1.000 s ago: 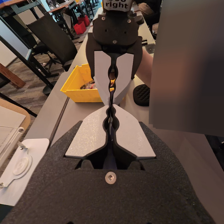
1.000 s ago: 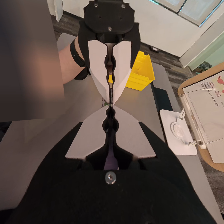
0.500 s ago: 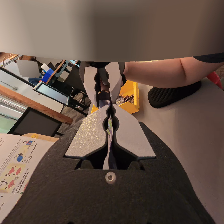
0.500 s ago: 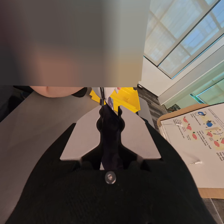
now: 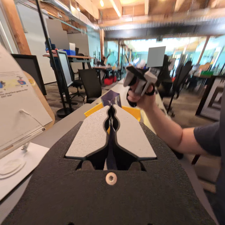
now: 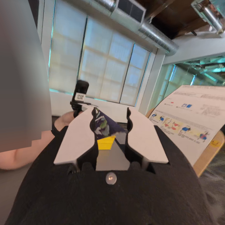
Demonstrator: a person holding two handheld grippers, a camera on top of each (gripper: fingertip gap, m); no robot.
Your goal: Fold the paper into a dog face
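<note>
Your left gripper [image 5: 111, 107] pinches the folded purple paper [image 5: 111, 99] above the yellow bin [image 5: 130, 111] at the tabletop's [image 5: 63, 124] far edge; your right gripper [image 6: 110, 109] is spread, releasing the paper

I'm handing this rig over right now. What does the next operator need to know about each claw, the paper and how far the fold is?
Left claw: shut on the paper, held in the air above the yellow bin.
Right claw: open, holds nothing; it is raised off to the right.
Paper: dark, patterned, already creased into a pointed folded shape.
Done: some folds; how many cannot be told.
Left: check against the instruction sheet, finish any missing folds, probably drop it in the bin.
</note>
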